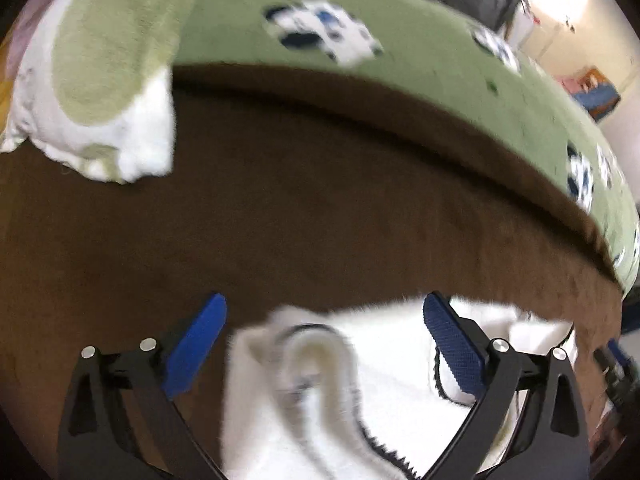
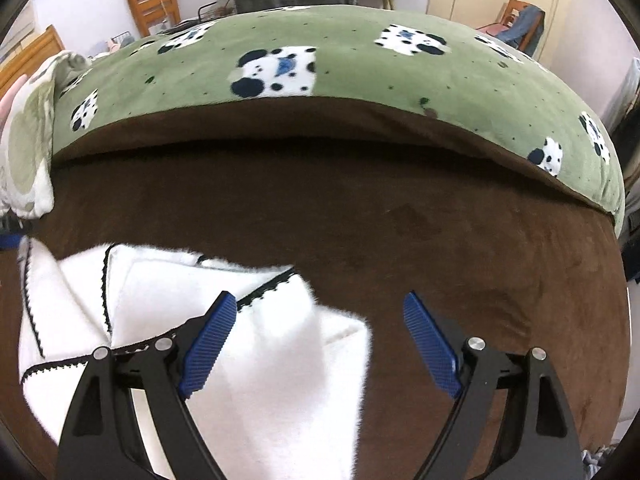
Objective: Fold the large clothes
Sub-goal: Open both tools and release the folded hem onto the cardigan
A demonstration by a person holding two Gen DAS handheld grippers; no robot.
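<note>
Brown bed cover [image 2: 360,208] fills most of both views, fuzzy surface, flat. Behind it a green blanket [image 2: 360,68] with black-and-white spotted dog patches, its near edge lying over the brown one. Pale green-and-white pillow [image 1: 100,64] at the far left, resting on the brown cover where the blanket starts.

White fleece garment [image 2: 280,360] with black scalloped trim lies crumpled on the brown cover at the near edge, partly doubled over itself. Left wrist view is motion-blurred; a rolled collar or hem shows between the fingers.

Left gripper [image 1: 324,340]: jaws spread wide, blue pads well apart, nothing clamped; garment sits below and between them. Can't tell if the pads touch the fabric.

Right gripper [image 2: 320,344]: also wide open, holding nothing. Left pad is over the white fabric, right pad over bare brown cover.

Background: wooden chair [image 2: 154,2], another chair [image 2: 520,20] with blue clothing draped on it.
</note>
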